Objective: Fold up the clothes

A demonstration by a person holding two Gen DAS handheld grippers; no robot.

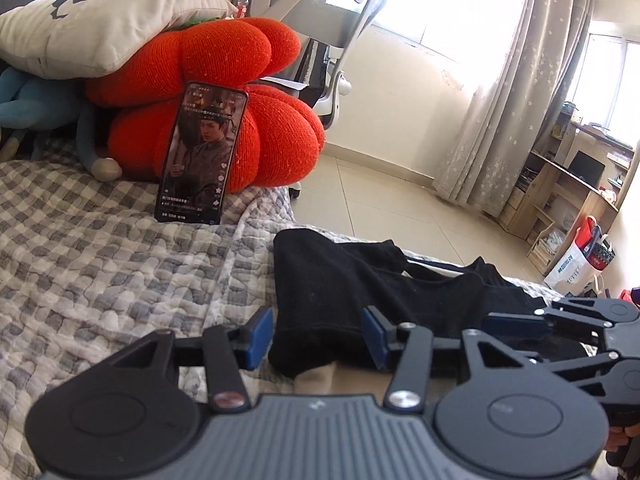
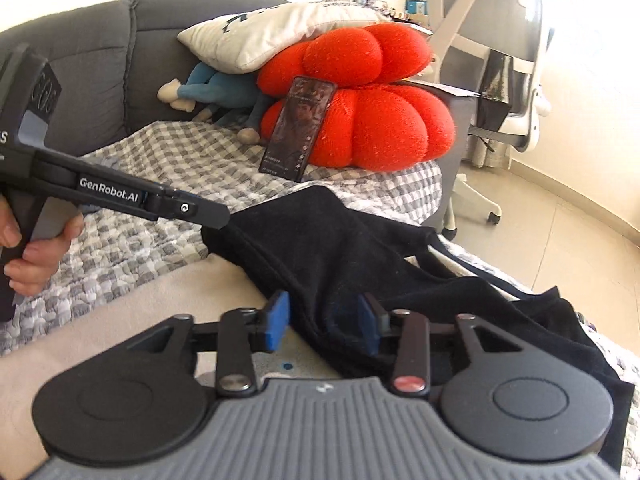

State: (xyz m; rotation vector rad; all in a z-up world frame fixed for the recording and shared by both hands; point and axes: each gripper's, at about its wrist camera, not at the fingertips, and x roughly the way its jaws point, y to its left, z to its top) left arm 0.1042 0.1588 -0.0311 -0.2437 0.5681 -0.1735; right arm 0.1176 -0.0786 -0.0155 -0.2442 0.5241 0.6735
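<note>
A black garment (image 1: 360, 280) lies crumpled on the grey checked quilt (image 1: 100, 264), near the bed's right edge. In the left wrist view, my left gripper (image 1: 317, 334) stands open with a folded end of the garment between its blue pads (image 1: 260, 334). My right gripper (image 2: 324, 322) is open too. The black garment (image 2: 340, 248) spills over its right pad, while the left pad (image 2: 278, 318) is clear of the cloth. A beige cloth (image 2: 120, 312) shows under the garment. A hand (image 2: 36, 256) grips the left tool's handle.
A red pumpkin cushion (image 1: 224, 92) sits at the back with a lit phone (image 1: 200, 152) leaning on it. A white pillow (image 1: 100, 20) and a blue plush toy (image 2: 216, 88) lie beside it. An office chair (image 2: 500, 60), tiled floor (image 1: 380, 200) and wooden desk (image 1: 560, 188) are beyond the bed.
</note>
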